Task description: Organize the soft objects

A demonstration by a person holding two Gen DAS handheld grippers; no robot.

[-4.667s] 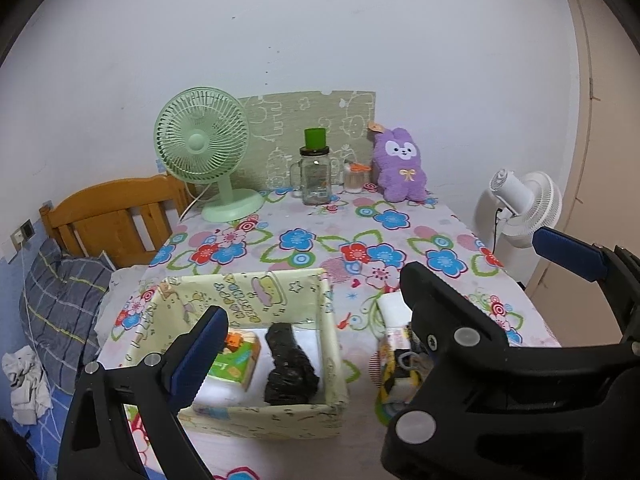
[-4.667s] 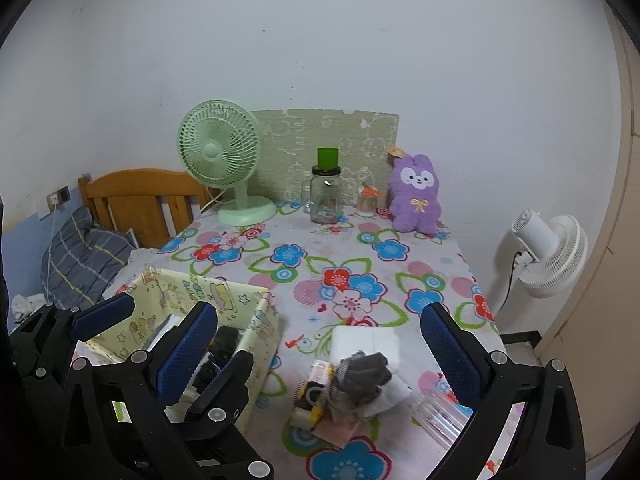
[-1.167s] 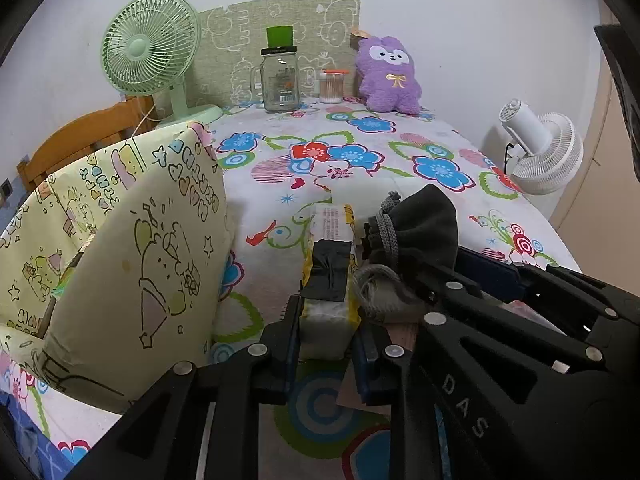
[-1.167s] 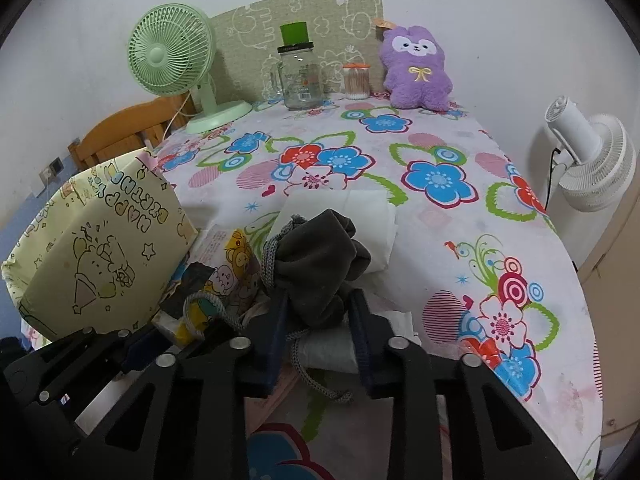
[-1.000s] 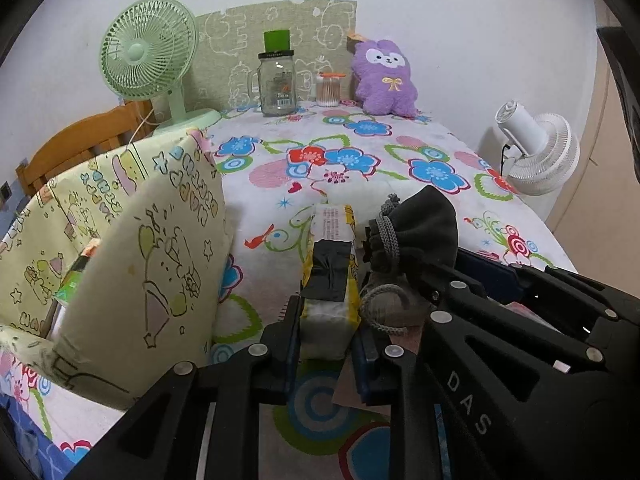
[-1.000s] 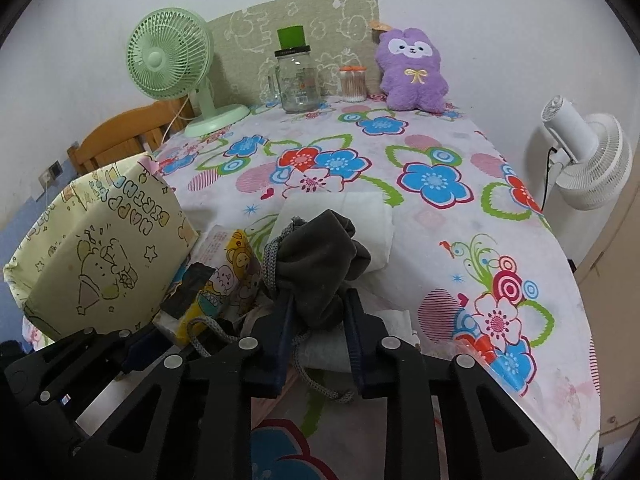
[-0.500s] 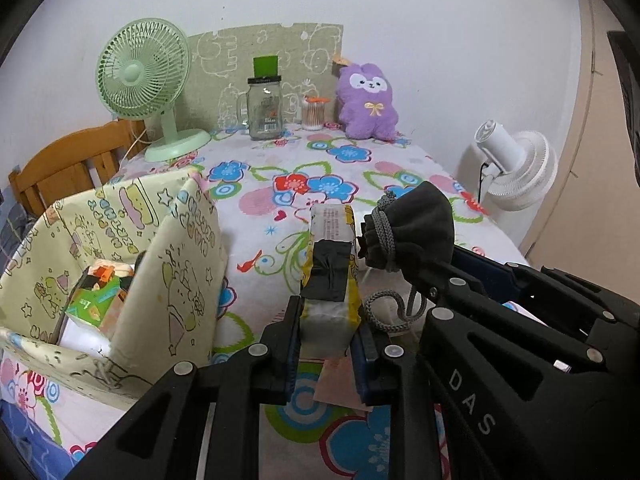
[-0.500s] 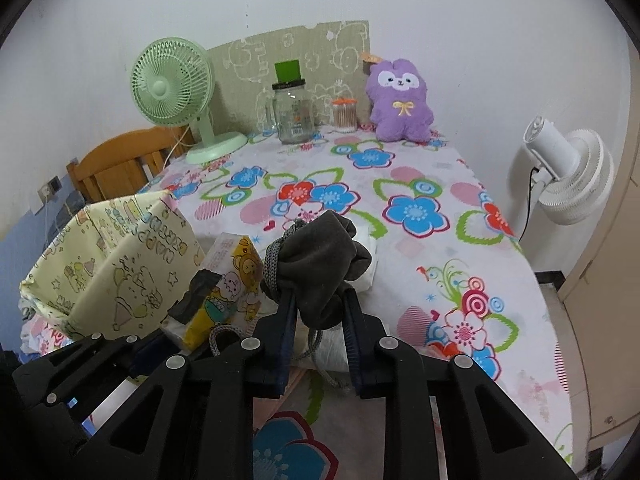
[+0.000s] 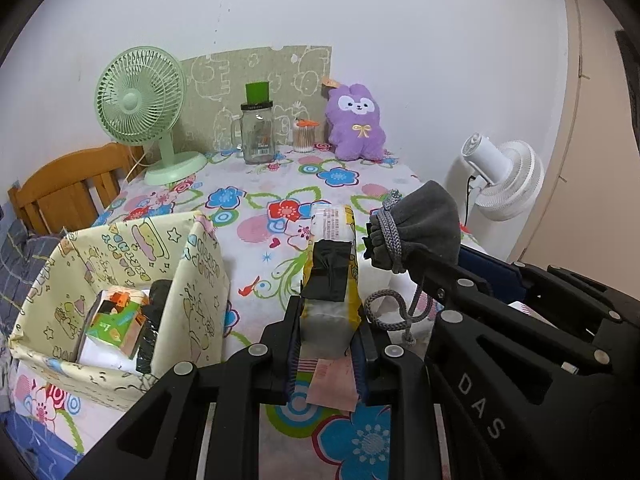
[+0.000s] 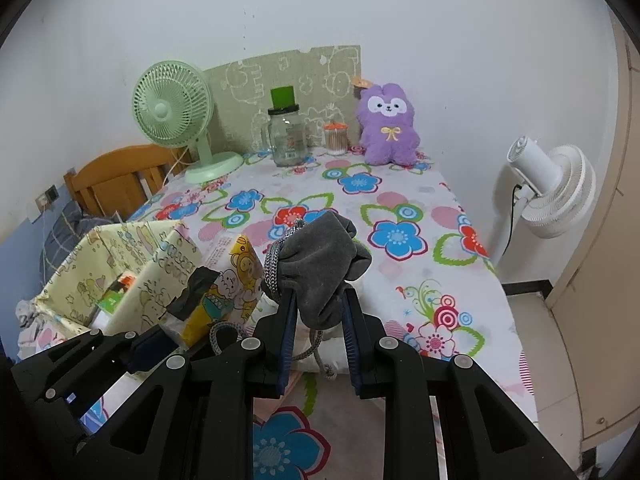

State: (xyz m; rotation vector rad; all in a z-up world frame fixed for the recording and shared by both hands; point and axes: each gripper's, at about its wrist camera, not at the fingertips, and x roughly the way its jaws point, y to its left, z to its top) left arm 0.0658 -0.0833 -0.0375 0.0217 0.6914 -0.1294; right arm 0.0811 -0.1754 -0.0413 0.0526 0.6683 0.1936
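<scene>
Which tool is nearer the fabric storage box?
Left. The left tool, shut on the tissue pack, is right beside the fabric storage box; the right tool, holding the grey pouch, is farther away.

I see a yellow tissue pack with cartoon print and a black patch on its face, held upright, clear of the floral tablecloth, just right of the cream fabric bin. Right beside the pack hangs a grey drawstring pouch, bunched and also lifted, its cords dangling. The bin stands open near the table's front-left corner, holding a green-orange carton, something white and a black item.
</scene>
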